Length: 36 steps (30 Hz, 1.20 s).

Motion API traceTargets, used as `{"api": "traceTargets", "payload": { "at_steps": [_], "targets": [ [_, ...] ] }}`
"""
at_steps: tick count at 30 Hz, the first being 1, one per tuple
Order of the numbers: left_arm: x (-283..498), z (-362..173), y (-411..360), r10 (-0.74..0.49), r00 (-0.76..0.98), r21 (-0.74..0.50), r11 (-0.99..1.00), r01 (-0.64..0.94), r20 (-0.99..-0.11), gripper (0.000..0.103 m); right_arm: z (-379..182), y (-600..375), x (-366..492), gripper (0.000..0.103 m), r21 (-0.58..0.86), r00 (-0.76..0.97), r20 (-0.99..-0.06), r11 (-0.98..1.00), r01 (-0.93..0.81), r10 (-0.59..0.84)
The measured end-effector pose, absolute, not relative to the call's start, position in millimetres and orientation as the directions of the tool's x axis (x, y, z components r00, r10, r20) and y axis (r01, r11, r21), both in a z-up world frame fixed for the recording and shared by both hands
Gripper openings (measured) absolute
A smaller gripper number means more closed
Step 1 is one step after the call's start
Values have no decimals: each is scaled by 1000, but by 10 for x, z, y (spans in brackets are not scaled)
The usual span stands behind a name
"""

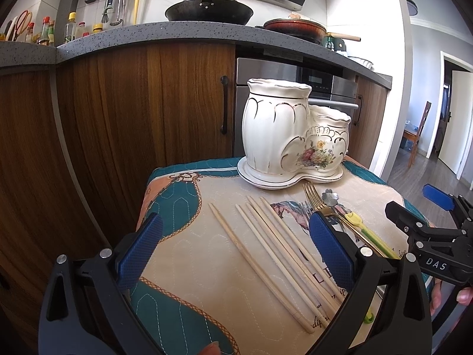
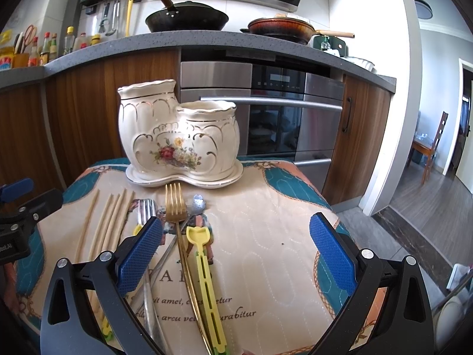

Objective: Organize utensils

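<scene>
Between my left gripper's [image 1: 236, 248] spread fingers lie the chopsticks [image 1: 266, 254], loose wooden sticks running roughly along my reach, tips pointing away toward the ceramic holder [image 1: 283, 136]. Nothing is pinched there; both blue pads stand wide apart above the quilted cloth [image 1: 189, 207], one pad to each side of the bundle, which I judge suits closing on a stick from both sides.

My right gripper [image 2: 236, 248] is likewise spread and empty. Just inside its left finger lie the gold fork [image 2: 176, 207], the yellow plastic scoop [image 2: 204, 254] and a flower-ended spoon [image 2: 198, 201], crossing one another; a silver fork [image 2: 146, 207] sits partly behind that finger. Toward my right finger the cloth is bare.

Ahead of both sets of fingers the holder stands upright on its saucer at the far edge of the cloth, a tall pot joined to a short one, both open at the top. Every utensil I can see rests on the cloth, so sorting seems not yet begun. Probably the tall pot suits the long sticks.
</scene>
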<state>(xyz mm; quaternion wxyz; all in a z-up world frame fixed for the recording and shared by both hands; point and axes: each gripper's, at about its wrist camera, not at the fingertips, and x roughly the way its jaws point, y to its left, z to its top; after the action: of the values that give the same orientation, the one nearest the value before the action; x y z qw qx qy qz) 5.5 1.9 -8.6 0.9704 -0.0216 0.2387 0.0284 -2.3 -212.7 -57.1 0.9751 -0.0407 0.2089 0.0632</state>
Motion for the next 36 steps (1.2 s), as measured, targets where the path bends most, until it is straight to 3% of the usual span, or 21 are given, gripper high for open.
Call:
{"api": "traceTargets", "payload": {
  "at_steps": [12, 25, 29, 36],
  "targets": [
    [38, 54, 68, 78, 891, -9, 996, -91, -447, 97, -345, -2408, 35, 99, -33, 900, -421, 990, -138, 111],
    [178, 139, 232, 185, 832, 86, 983, -165, -524, 97, -315, -2555, 102, 98, -25, 781, -595, 966, -257, 193],
    [273, 91, 287, 141, 799, 51, 989, -137, -584, 97, -389, -2403, 208, 94, -41, 734, -643, 947, -317, 218],
    [376, -9, 252, 100, 762, 67, 995, -74, -639, 97, -516, -2245, 441, 56, 17, 602, -746, 912, -409, 284]
  ]
}}
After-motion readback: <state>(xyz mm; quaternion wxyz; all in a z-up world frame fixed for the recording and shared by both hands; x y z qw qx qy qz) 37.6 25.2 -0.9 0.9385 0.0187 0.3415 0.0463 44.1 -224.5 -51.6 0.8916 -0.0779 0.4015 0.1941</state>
